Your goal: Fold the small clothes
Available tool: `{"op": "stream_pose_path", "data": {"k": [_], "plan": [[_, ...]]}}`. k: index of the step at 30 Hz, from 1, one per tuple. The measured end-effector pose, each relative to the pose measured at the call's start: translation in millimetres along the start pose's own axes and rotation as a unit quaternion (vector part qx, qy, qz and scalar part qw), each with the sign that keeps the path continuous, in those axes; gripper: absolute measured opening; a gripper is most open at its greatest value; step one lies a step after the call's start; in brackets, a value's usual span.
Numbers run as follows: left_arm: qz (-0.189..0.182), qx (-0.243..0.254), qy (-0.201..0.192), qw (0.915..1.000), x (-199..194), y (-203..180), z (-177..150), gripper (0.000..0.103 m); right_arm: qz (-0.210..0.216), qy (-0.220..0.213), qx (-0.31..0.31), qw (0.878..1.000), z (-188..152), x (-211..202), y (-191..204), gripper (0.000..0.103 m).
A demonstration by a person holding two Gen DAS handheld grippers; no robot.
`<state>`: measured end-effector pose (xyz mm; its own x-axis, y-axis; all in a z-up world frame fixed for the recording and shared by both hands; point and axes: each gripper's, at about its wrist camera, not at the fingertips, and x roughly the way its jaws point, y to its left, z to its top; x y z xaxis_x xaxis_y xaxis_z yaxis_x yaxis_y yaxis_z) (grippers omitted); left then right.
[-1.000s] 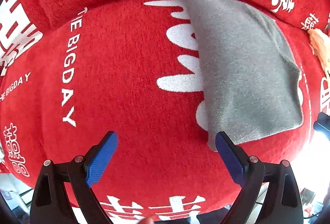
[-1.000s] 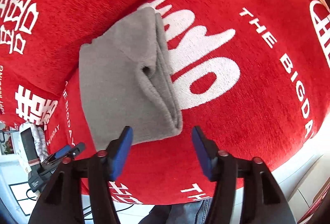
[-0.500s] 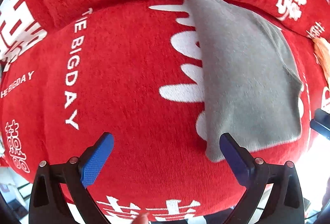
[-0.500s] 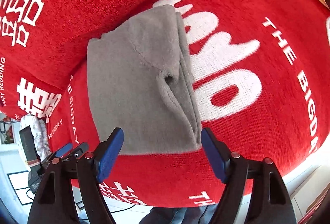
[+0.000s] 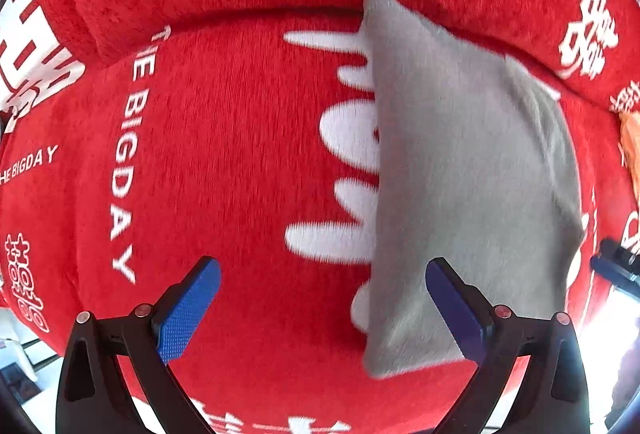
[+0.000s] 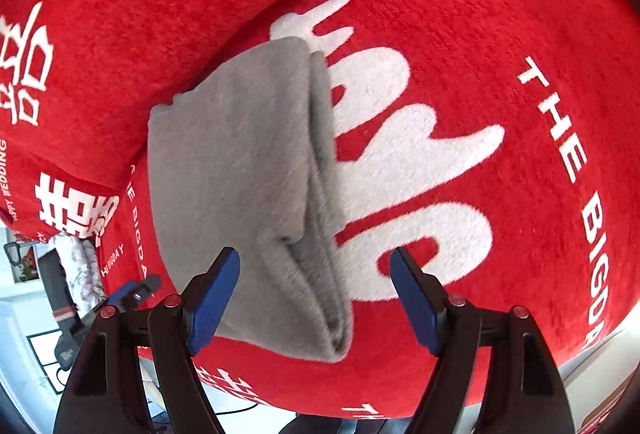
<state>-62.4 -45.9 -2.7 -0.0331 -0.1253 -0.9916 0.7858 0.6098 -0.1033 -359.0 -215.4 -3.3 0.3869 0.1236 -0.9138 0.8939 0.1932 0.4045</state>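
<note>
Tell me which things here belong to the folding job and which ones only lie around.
For the job:
grey garment, folded
left gripper, open
right gripper, open

Only lying around:
red cover, under the garment
orange cloth, at the edge

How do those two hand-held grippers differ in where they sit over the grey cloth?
The left hand-held gripper has mostly bare red cover between its fingers, with only its right finger at the grey cloth's edge; the right hand-held gripper straddles the cloth's layered, folded edge. The left one's jaws stand wider apart than the right one's. Both are open, holding nothing, with blue finger pads.
</note>
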Motion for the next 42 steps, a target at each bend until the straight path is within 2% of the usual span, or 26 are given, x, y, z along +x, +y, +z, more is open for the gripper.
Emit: {"op": "stream_pose_path", "data": {"k": [6, 11, 12, 13, 14, 17, 19, 21, 22, 24, 26, 28, 29, 30, 34, 37, 42], "plan": [[-0.021, -0.008, -0.006, 0.9997, 11, -8, 35, 0.103, 0.017, 0.008, 0.007, 1.0, 21, 10, -6, 0.08], [-0.02, -0.011, -0.003, 0.9997, 26, -19, 50, 0.103, 0.044, 0.008, 0.004, 0.999, 35, 21, 3, 0.079], [-0.023, -0.013, -0.003, 0.9997, 27, -20, 51, 0.103, 0.051, 0.013, 0.006, 0.999, 38, 26, 4, 0.069], [-0.024, -0.013, -0.003, 0.9996, 28, -22, 52, 0.103, 0.058, 0.021, 0.008, 0.998, 40, 33, 5, 0.034], [-0.023, -0.013, -0.002, 0.9997, 28, -25, 52, 0.103, 0.061, 0.031, 0.01, 0.998, 41, 39, 5, 0.012], [-0.017, -0.007, 0.002, 0.9998, 30, -30, 50, 0.103, 0.048, 0.023, -0.004, 0.999, 41, 37, 7, 0.009], [-0.016, -0.005, 0.007, 0.9998, 33, -32, 50, 0.103, 0.037, 0.023, -0.001, 0.999, 40, 36, 0, 0.009], [-0.016, -0.007, 0.011, 0.9998, 34, -33, 51, 0.103, 0.06, 0.033, 0.025, 0.997, 40, 38, -11, 0.01], [-0.014, -0.007, 0.012, 0.9998, 34, -34, 52, 0.103, 0.075, 0.035, 0.026, 0.996, 40, 36, -13, 0.01], [-0.01, -0.003, 0.011, 0.9999, 34, -34, 51, 0.103, 0.078, 0.035, 0.01, 0.996, 41, 31, -11, 0.011], [-0.009, -0.001, 0.011, 0.9999, 34, -34, 51, 0.103, 0.073, 0.04, -0.007, 0.997, 42, 27, -9, 0.019], [-0.009, -0.002, 0.014, 0.9999, 34, -35, 50, 0.103, 0.066, 0.04, -0.013, 0.997, 44, 25, -9, 0.035], [-0.01, -0.002, 0.014, 0.9999, 34, -35, 50, 0.103, 0.063, 0.039, -0.013, 0.997, 46, 25, -9, 0.047], [-0.009, -0.001, 0.014, 0.9999, 34, -34, 50, 0.103, 0.063, 0.039, -0.013, 0.997, 47, 25, -10, 0.053], [-0.008, 0.001, 0.014, 0.9999, 34, -35, 50, 0.103, 0.063, 0.038, -0.011, 0.997, 50, 26, -14, 0.053], [-0.007, 0.001, 0.017, 0.9998, 36, -37, 52, 0.103, 0.059, 0.04, 0.004, 0.997, 51, 26, -22, 0.064], [-0.021, 0.011, 0.025, 0.9994, 38, -37, 56, 0.103, 0.075, 0.039, 0.016, 0.996, 53, 22, -34, 0.067]]}}
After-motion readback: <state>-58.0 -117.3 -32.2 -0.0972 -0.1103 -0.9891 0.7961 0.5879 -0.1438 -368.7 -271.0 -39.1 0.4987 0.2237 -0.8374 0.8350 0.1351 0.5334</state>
